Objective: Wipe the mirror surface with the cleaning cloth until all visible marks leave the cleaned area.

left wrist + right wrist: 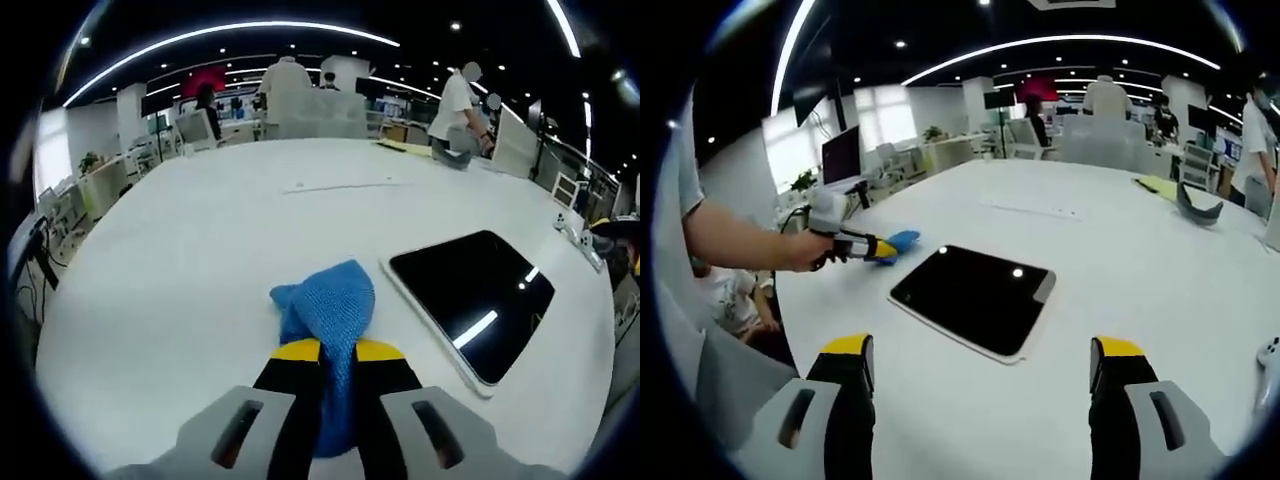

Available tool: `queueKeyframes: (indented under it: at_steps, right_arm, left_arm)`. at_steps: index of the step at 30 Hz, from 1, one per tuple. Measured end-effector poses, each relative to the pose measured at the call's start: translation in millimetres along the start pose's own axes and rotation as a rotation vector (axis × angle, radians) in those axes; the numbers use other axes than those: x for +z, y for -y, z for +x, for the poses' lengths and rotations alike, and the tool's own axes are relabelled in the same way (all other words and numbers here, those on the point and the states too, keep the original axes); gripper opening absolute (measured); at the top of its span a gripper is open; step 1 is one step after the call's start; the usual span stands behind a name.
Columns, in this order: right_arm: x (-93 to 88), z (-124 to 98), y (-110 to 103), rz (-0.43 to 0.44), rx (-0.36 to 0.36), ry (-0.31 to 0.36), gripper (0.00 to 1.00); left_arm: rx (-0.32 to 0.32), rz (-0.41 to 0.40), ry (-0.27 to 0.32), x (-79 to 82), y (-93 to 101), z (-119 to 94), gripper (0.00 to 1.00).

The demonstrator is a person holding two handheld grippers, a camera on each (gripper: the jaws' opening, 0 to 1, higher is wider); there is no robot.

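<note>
While the blue cleaning cloth [328,318] is hanging pinched between the yellow-tipped jaws of the left gripper [338,352], the mirror [472,296] is lying flat on the white table [200,260] just off to that gripper's right, dark and glossy, throwing back streaks of the ceiling lights. From the right gripper view the mirror [975,296] is sitting near the middle of the table [1140,250], with the left gripper [880,249] being held out by the person's hand [800,250] beside the mirror's far-left corner, the cloth [902,241] poking from its tip and not yet touching the glass, as far as I can tell. The right gripper [985,360] is hovering with its jaws standing wide apart, gripping nothing, the mirror's near edge lying between and beyond them.

To my eye the wiping is not yet underway; this looks like the approach, cloth in hand and closing on the glass. Any marks on the surface are too faint to make out from here. The next move, I'd judge, is calling for the left gripper to swing rightwards and lower the cloth flat onto the mirror, then sweep across it; the right gripper could be steadying the white frame so it isn't sliding on the smooth tabletop.
</note>
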State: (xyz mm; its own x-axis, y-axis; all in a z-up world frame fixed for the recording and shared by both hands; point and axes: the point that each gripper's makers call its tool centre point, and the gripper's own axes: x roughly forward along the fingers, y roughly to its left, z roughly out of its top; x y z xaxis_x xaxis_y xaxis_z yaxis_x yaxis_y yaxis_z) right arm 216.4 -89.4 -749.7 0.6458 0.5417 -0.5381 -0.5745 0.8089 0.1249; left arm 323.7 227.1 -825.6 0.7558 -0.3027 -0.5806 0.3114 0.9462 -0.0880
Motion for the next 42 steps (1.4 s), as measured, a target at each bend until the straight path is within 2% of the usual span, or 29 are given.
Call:
queueKeyframes:
  at_steps: [7,11,16,25,34,42]
  right_arm:
    - [3.5,-1.3,4.5,0.027,-0.012,0.025,0.89]
    - [4.9,-0.6,2.7,-0.002,-0.006,0.019,0.90]
    - [7.4,-0.3,3.2,0.007,-0.004,0.030,0.93]
    - [7.0,1.0,2.1,0.000,0.014,0.022,0.99]
    - [9.1,0.0,4.3,0.004,0.021,0.025,1.00]
    - [7.4,-1.9,9.9,0.012,0.013,0.020,0.99]
  left_arm:
    - [0.022,-0.047,0.058,24.4,1.1,-4.2,0.07]
    - [0.016,-0.027,0.067,33.5,9.0,-0.7,0.07]
    - [-0.005,-0.003,0.073,43.2,20.9,6.8,0.07]
    - [-0.044,0.020,0.065,51.4,41.6,24.1,0.07]
    - [-0.080,0.051,0.064,61.8,60.9,42.6,0.07]
    - [-0.091,0.068,0.047,59.5,69.1,59.0,0.07]
